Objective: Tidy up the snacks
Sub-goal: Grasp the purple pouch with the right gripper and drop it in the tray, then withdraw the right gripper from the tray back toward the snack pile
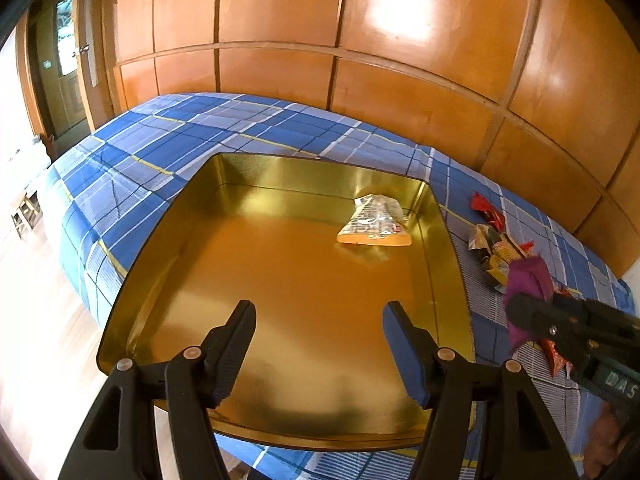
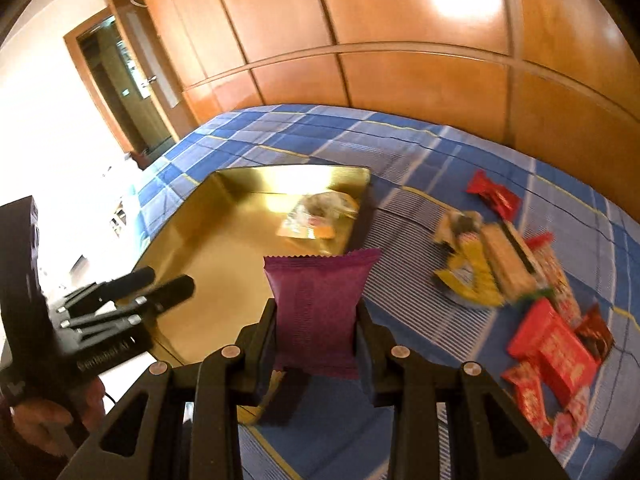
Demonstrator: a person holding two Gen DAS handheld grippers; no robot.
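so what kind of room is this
Most likely a bedroom: a bed under a blue plaid sheet, a wall of wooden wardrobe doors behind it, and a doorway off to the side.

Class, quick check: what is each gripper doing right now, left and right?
Left gripper: open, empty, over the gold tray.
Right gripper: shut on the purple snack packet.
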